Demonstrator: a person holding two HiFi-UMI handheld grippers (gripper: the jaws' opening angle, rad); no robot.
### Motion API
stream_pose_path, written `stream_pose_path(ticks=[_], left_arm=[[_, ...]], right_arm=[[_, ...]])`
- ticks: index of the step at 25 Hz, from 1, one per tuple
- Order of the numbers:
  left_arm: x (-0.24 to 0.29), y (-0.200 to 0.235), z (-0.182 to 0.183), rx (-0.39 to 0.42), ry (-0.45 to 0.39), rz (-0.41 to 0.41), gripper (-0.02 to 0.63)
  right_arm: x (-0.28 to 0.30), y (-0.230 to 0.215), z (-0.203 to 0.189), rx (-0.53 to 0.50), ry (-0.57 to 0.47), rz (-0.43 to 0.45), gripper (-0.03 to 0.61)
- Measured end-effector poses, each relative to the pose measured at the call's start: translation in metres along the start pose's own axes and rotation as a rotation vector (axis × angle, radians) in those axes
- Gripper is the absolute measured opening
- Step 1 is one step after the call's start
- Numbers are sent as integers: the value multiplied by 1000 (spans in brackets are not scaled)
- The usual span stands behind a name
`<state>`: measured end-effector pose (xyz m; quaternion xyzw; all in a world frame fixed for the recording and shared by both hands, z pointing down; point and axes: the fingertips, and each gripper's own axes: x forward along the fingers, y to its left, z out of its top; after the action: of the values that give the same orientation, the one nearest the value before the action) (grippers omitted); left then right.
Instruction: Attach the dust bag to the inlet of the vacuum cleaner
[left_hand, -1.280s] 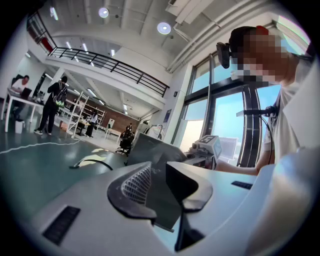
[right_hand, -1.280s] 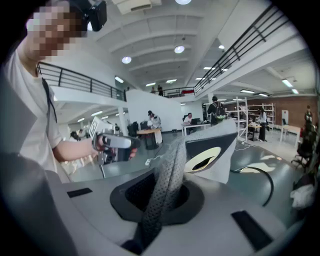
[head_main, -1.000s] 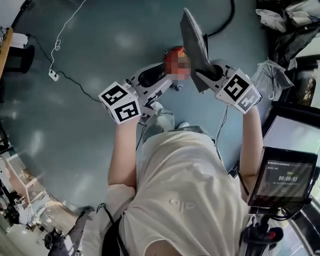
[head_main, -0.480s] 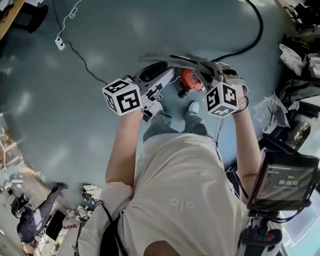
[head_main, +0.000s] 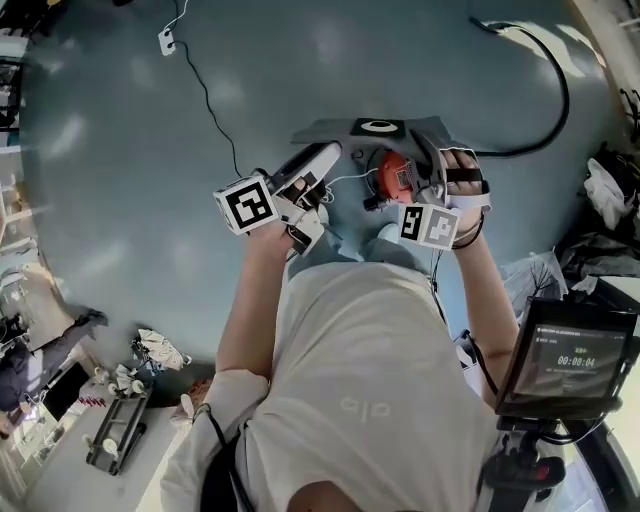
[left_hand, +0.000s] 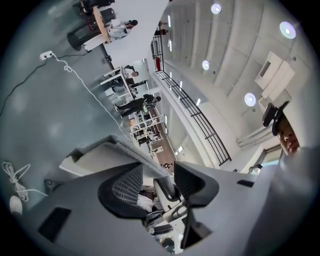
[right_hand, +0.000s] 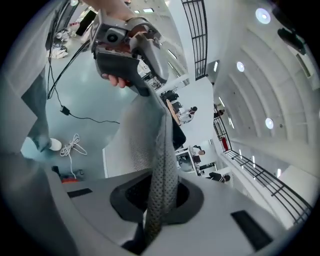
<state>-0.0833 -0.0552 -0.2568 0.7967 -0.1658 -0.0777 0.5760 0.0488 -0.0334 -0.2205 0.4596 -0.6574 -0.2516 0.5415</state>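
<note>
Grey floor (head_main: 120, 160) fills the head view beneath a standing person, who holds out the dust bag (head_main: 330, 131) — a flat sheet of grey mesh fabric with a dark collar (head_main: 378, 126), its ring-shaped opening facing up. The bag is spread roughly level, higher than the red vacuum cleaner (head_main: 394, 173) that sits on the floor by the person's feet. The right gripper (right_hand: 159, 192) is clamped on a fold of the mesh, which runs up out of its closed jaws. The left gripper (left_hand: 159, 186) has just been opening its jaws, which stand wide with nothing pressed between them; the bag's edge lies just beyond one pad. The work looks to be at the carry-in stage, with the bag not yet on the machine. The next move would call for a fresh left-gripper hold on the bag's free side and for lining the collar's opening up with the inlet — which cannot be made out here.
</note>
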Motion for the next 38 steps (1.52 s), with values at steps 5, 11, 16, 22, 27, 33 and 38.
stream_pose_path(ticks=[5,11,16,22,27,33,38], left_arm=[[11,26,1,-184,-122,20,183],[25,68,-17,-291,-158,36,136],[28,68,-24,-322,-197,70,17],[22,100,-43,-349,-198,153,17],[21,232,-123,-445,-146,180,17],[3,334,-161,-471,-181,181,17],[-36,390,-202,-497,-278,276,17]], right_arm=[[2,12,8,-108,-123,-48,20],[5,49,-4,-101,-170,-7,20],[2,81,-12,139,-104,187,21],[2,144,-1,411,-79,324,26],[42,282,-37,585,-38,447,26],[63,390,-32,768,-77,560,26],[49,468,-16,1063,-114,701,109]])
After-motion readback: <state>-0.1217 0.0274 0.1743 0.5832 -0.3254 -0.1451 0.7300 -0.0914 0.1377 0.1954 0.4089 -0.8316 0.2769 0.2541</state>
